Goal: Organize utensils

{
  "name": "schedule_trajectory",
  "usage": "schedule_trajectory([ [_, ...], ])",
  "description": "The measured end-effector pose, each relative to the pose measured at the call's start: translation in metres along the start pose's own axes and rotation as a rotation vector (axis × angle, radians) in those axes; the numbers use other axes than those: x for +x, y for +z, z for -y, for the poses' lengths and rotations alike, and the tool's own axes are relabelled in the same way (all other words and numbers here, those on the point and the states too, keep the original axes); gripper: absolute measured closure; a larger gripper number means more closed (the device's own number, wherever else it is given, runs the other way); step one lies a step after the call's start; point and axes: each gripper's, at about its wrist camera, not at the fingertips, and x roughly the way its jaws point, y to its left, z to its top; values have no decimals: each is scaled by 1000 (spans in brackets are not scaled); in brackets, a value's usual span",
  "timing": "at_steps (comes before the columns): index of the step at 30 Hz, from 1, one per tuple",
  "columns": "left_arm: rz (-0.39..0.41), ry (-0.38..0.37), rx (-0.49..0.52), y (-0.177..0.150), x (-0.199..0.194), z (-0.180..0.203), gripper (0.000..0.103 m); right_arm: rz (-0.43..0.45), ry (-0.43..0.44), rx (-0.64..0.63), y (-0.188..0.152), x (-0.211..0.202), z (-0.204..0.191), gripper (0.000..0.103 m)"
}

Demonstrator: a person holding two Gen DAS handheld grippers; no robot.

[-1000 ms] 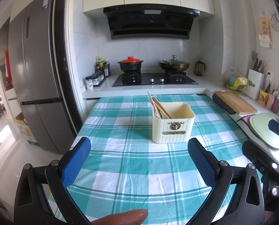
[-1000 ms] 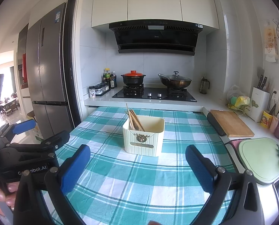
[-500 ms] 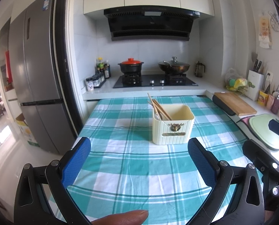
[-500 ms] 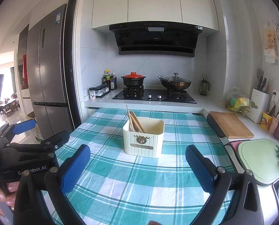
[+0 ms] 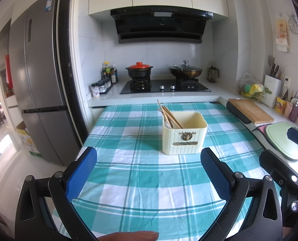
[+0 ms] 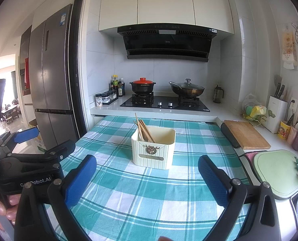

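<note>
A cream ribbed utensil box [image 5: 184,134] stands on the teal checked tablecloth [image 5: 145,172]; it also shows in the right wrist view [image 6: 154,147]. Wooden chopsticks [image 5: 169,115] lean in its left side, and they show in the right wrist view [image 6: 144,129] too. My left gripper [image 5: 149,156] is open and empty, held well short of the box. My right gripper [image 6: 147,164] is open and empty, also short of the box. The left gripper's body [image 6: 28,166] shows at the left of the right wrist view.
A stove [image 5: 165,85] with a red-lidded pot [image 5: 139,71] and a wok [image 5: 186,71] sits behind the table. A wooden cutting board [image 5: 249,110] and green board [image 5: 283,140] lie right. A fridge [image 5: 36,88] stands left.
Both views have tilted slightly, so the box sits a little lower in frame. Both grippers stay open and empty.
</note>
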Motion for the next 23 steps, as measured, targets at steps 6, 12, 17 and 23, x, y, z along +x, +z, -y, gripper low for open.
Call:
schedule_trajectory([
  [6, -2, 0, 0, 0, 0, 0, 0, -1, -2, 1, 0, 0, -1, 0],
  [12, -1, -2, 1, 0, 0, 0, 0, 1, -1, 1, 0, 0, 0, 0],
  [17, 2, -10, 8, -4, 1, 2, 0, -2, -1, -1, 0, 0, 0, 0],
  [23, 7, 4, -3, -9, 2, 2, 0, -7, -3, -1, 1, -2, 5, 0],
])
